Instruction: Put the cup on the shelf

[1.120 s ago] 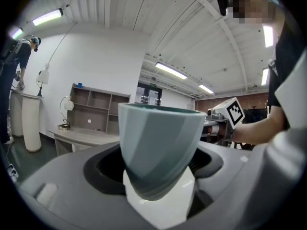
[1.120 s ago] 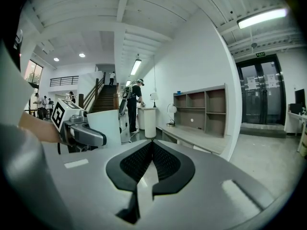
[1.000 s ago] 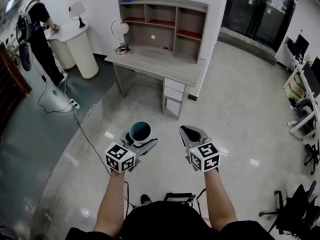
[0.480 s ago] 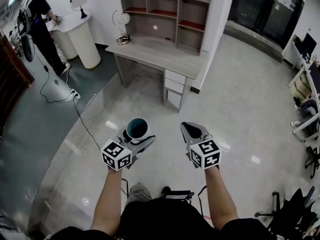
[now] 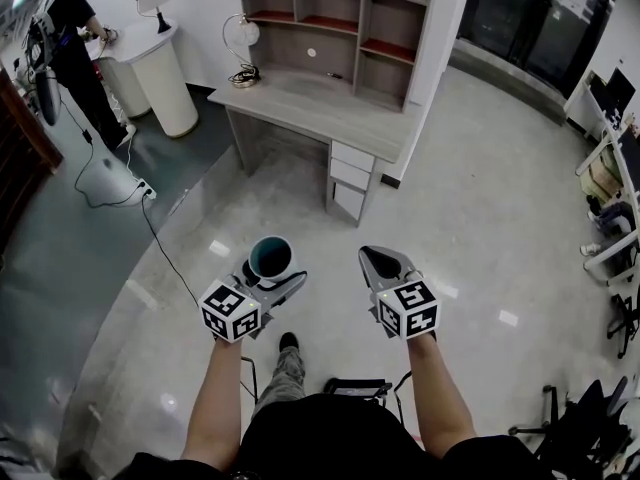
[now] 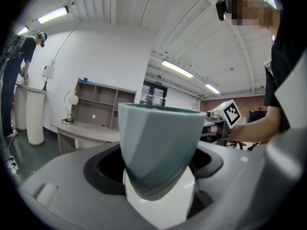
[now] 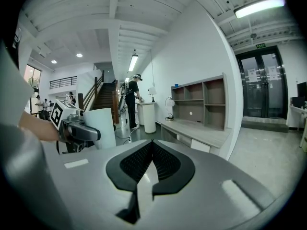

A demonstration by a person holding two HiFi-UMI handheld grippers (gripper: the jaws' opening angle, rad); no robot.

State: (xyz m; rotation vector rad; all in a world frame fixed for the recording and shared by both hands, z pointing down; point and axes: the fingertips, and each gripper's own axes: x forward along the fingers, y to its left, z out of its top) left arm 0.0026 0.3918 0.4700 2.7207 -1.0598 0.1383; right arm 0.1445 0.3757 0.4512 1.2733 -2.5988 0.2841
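Observation:
A grey-blue faceted cup (image 5: 270, 257) stands upright between the jaws of my left gripper (image 5: 266, 270), which is shut on it; the left gripper view shows the cup (image 6: 158, 147) filling the middle, wedged in the jaws. My right gripper (image 5: 378, 264) is held level beside it, jaws shut with nothing between them (image 7: 151, 150). The cup (image 7: 101, 126) also shows at the left of the right gripper view. The shelf (image 5: 338, 30), a grey hutch with open compartments, sits on a desk (image 5: 320, 116) across the floor ahead.
A desk lamp (image 5: 243, 46) stands on the desk's left end and drawers (image 5: 348, 180) hang under its right. A person (image 5: 70, 43) works at a white round counter (image 5: 160, 78) far left, with a cable (image 5: 160, 243) trailing over the floor. Chairs and desks (image 5: 610, 238) line the right.
The view has drifted closer to the desk, which sits a little lower in frame. Both grippers keep their pose, the cup still held in the left one.

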